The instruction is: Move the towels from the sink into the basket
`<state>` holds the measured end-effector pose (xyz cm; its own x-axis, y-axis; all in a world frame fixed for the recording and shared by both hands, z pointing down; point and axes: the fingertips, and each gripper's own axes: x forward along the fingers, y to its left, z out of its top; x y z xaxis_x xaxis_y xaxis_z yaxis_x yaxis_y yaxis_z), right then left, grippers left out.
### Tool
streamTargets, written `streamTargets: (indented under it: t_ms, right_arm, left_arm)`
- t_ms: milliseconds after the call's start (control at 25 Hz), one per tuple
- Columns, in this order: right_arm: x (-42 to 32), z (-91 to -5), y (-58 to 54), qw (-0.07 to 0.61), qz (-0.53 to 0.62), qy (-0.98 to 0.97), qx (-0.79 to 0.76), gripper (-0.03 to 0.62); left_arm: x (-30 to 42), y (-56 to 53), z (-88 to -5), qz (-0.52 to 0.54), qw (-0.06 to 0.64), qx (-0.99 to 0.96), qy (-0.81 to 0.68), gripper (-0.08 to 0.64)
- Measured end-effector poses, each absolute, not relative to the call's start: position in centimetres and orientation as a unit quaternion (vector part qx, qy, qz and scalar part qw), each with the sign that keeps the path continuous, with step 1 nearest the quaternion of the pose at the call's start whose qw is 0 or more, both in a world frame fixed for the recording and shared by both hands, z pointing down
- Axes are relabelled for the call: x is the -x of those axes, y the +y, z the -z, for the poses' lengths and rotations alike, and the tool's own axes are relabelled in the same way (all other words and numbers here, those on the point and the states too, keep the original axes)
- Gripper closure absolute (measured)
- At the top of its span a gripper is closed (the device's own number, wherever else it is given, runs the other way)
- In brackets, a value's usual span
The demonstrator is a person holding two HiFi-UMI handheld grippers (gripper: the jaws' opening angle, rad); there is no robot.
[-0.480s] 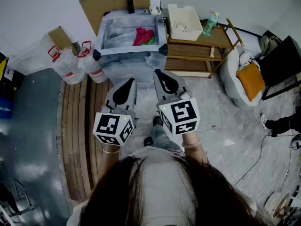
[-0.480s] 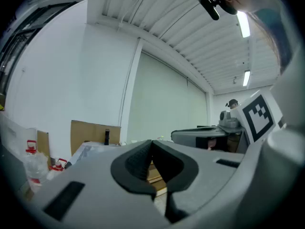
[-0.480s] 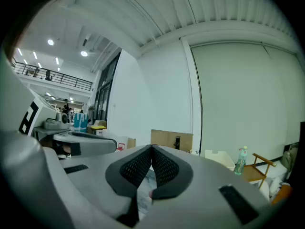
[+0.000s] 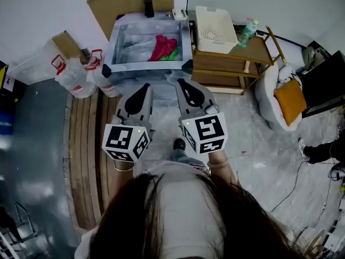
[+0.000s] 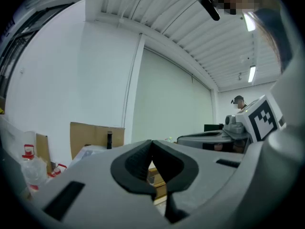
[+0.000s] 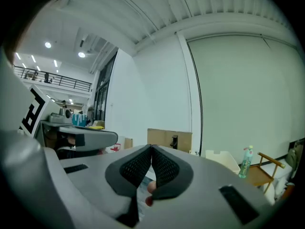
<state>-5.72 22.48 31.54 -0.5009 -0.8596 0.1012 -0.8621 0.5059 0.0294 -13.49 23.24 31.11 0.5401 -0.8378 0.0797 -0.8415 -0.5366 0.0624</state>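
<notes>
Head view, approach to the sink (image 4: 115,43). We are holding the left gripper (image 4: 146,86) and the right gripper (image 4: 181,82) side by side, short of the sink's front rim; both sets of jaws are pressed together with nothing between them. The red towel (image 4: 161,46) and the green towel (image 4: 173,53) are lying bunched together at the right of the sink; the white basket (image 4: 215,34) is standing on the wooden shelf (image 4: 260,46) just beside it.

We are judging three risks. Jaws left together would be shoving the cloth instead of pinching it. Since the towels are touching, one pinch could be dragging the second along and dropping it on the way (the floor lies between rim and basket). A wide swing could be knocking the bottle (image 4: 247,32) next to the basket.

Against the earlier frame, the gap between the gripper tips and the sink is narrowing; the sink and shelf are sitting lower in view; the jaws are remaining together, and the towels are staying where they were.
</notes>
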Motion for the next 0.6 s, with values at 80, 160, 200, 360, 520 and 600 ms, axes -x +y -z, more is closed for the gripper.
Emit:
streamTargets:
  t_ms: [80,160,200,360,520,600]
  right_arm:
    - [5.3,-31.8,20.9,0.056,-0.013,-0.872,-0.487,0.566]
    - [4.9,-32.1,19.3,0.061,-0.019,-0.877,-0.476,0.566]
    - [4.7,-32.3,18.6,0.063,-0.021,-0.879,-0.472,0.566]
    - [4.4,-32.9,16.1,0.072,-0.023,-0.885,-0.460,0.565]
    - [4.3,-33.5,14.3,0.075,-0.032,-0.889,-0.450,0.565]
    - [4.2,-33.8,13.3,0.076,-0.037,-0.890,-0.447,0.565]
  left_arm:
    - [13.1,21.6,-31.1,-0.020,0.048,-0.873,-0.485,0.555]
    - [12.5,20.1,-31.1,-0.020,0.049,-0.870,-0.491,0.555]
    - [12.3,19.3,-31.2,-0.020,0.049,-0.868,-0.494,0.555]
    - [11.6,17.1,-31.5,-0.020,0.056,-0.862,-0.504,0.555]
    - [11.2,15.4,-32.0,-0.026,0.062,-0.857,-0.511,0.555]
    - [11.2,14.5,-32.2,-0.028,0.063,-0.855,-0.514,0.555]
